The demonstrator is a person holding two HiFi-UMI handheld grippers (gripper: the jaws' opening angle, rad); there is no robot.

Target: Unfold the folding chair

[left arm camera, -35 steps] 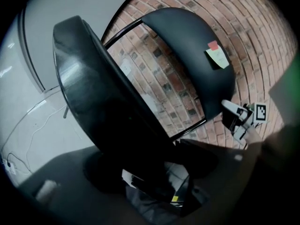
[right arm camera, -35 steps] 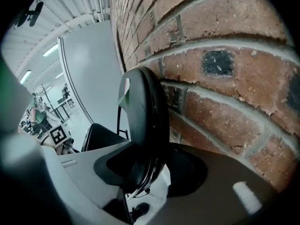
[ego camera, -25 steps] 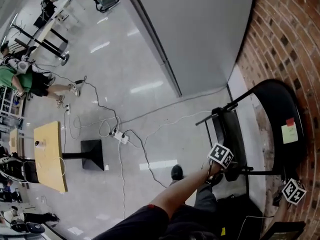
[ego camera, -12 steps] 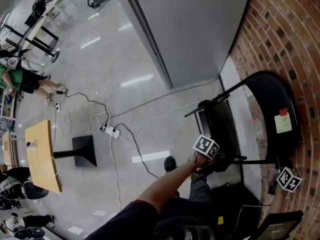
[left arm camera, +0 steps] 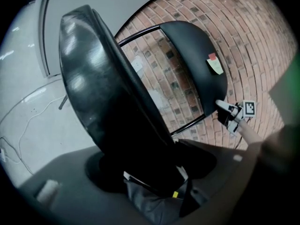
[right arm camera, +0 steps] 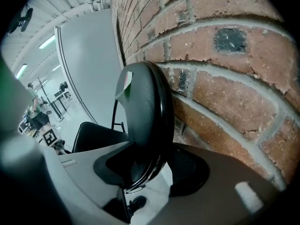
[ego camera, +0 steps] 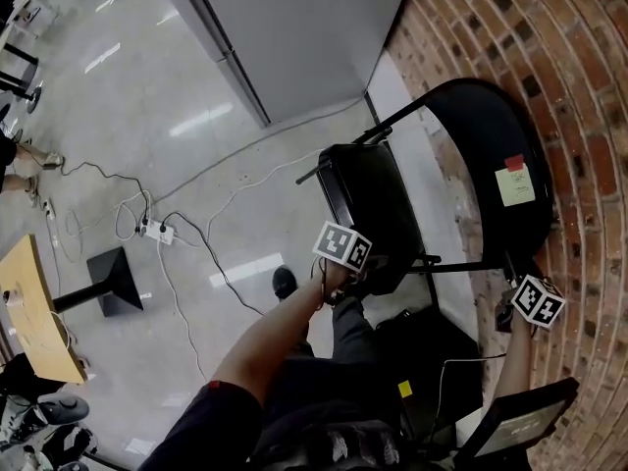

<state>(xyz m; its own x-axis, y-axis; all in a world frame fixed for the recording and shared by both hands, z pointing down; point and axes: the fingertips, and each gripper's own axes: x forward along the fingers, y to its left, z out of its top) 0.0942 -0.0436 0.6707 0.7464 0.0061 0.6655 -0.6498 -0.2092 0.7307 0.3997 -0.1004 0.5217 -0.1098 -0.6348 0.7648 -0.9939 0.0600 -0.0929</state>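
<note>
Notes: the folding chair (ego camera: 365, 196) is standing on the floor (ego camera: 226, 165), at the floor's edge along the brick wall (ego camera: 559, 77). Our left hand-held gripper (left arm camera: 152, 172) is clamping the near edge of the seat (left arm camera: 93, 88), with its jaws pressed on the black pad. The seat is sitting tilted, apart from the backrest (ego camera: 471, 130). Our right hand-held gripper (right arm camera: 143, 165) is clamping the backrest's rim, just beside the wall. A yellow note (ego camera: 514, 184) is sticking to the backrest.
</note>
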